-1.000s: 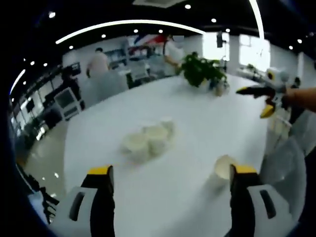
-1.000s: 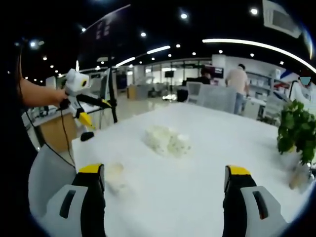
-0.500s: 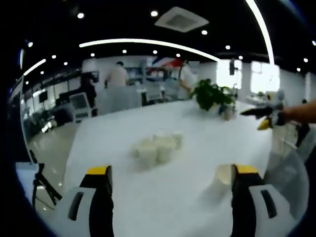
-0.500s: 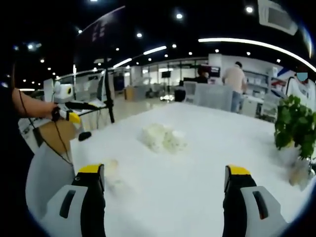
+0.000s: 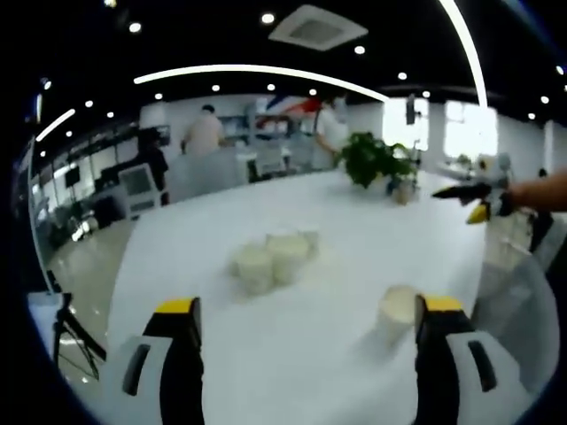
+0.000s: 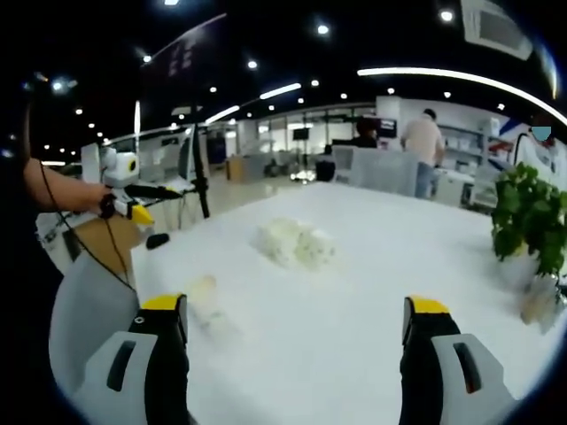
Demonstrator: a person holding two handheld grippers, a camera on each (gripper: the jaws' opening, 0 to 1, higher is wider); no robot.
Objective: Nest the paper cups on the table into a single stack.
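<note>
1 white table (image 5: 372,230), nothing nested yet; I judge this the approach step. Cup cluster (image 5: 270,257) sits mid-table, well ahead of my left gripper (image 5: 306,310). Lone cup (image 5: 396,310) stands just beside its right jaw. Right gripper (image 6: 292,310) hovers too. Both jaws wide, empty. Next: close on the lone cup.

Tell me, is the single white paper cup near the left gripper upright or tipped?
Upright: the single white paper cup stands on the white table, its open mouth facing up.
</note>
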